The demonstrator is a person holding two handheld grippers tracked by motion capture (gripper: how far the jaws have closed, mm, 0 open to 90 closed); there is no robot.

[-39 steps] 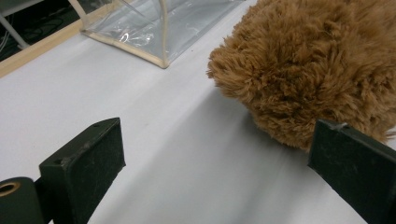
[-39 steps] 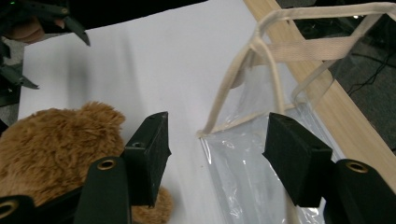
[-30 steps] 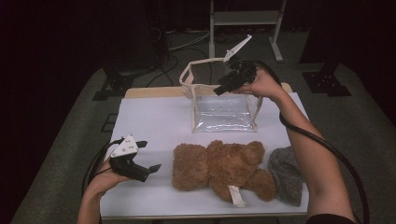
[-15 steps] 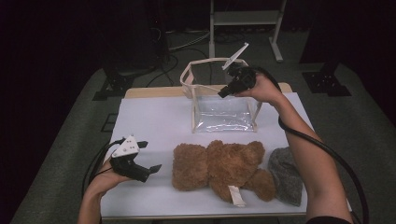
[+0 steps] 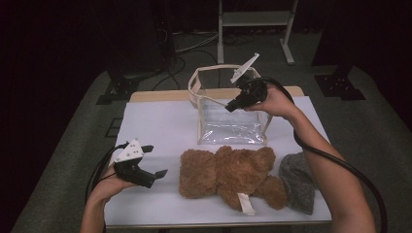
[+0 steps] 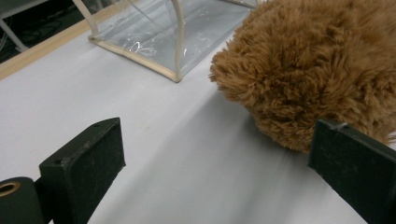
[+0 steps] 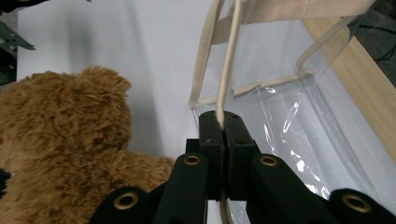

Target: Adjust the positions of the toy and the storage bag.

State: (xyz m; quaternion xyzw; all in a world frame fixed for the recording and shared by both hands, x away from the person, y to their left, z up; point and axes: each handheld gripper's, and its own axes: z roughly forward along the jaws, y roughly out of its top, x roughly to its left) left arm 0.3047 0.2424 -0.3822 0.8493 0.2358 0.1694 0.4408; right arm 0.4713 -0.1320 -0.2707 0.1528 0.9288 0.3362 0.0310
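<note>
While right tool [image 5: 230,105] pinches clear bag's [image 5: 232,127] beige trim, left tool [image 5: 154,160] gapes; probably vinyl.

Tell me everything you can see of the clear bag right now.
The clear bag is see-through plastic, glossy and creased, edged with beige trim and beige straps. It stands upright with its mouth open on the white table cover, behind the brown teddy bear. The right tool is shut on the beige trim at the bag's top edge, holding it up. The left tool is open, apart from it.
</note>
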